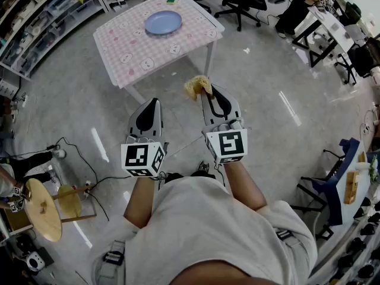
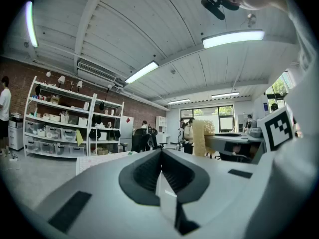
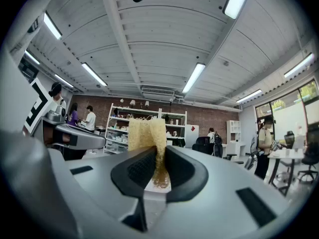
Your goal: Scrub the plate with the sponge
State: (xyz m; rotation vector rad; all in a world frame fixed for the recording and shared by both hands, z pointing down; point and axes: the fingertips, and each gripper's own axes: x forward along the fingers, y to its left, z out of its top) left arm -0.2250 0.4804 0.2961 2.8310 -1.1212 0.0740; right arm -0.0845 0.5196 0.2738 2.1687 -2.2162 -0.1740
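Up ahead on the bench (image 1: 127, 49) sits the plate (image 1: 163, 22), well apart from the sponge (image 1: 198, 86), which the right tool (image 1: 206, 94) pinches by its end. Left tool (image 1: 155, 103) is closed on nothing. With a grip that thin, I reckon the sponge could slip out once scrubbing pressure starts.
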